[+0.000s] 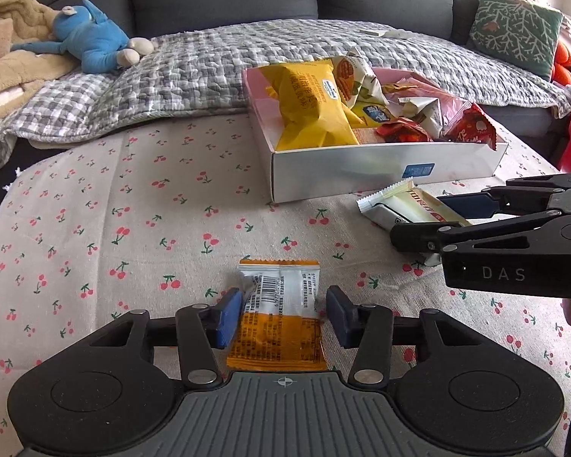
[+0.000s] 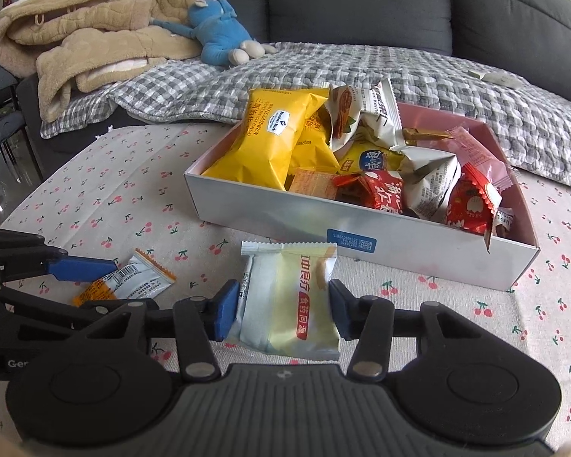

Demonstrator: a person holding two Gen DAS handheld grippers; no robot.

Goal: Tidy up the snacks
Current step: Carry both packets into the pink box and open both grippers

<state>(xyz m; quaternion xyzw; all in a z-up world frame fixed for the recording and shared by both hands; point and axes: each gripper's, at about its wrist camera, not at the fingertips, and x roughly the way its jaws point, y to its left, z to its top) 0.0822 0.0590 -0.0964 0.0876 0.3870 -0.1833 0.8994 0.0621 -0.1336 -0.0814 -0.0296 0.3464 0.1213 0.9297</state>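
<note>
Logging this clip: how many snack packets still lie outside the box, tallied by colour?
Orange-and-white packet, between the left gripper fingers: 1
Pale yellow-and-white packet, between the right gripper fingers: 1
Total outside the box: 2

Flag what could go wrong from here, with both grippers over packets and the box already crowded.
1. The box is heaped; dropping in the pale yellow packet, framed by the right gripper, may leave it perched on the pile or sliding off.
2. The left gripper straddles the flat orange-and-white packet; its fingers could snag the cherry-print cloth.
</note>
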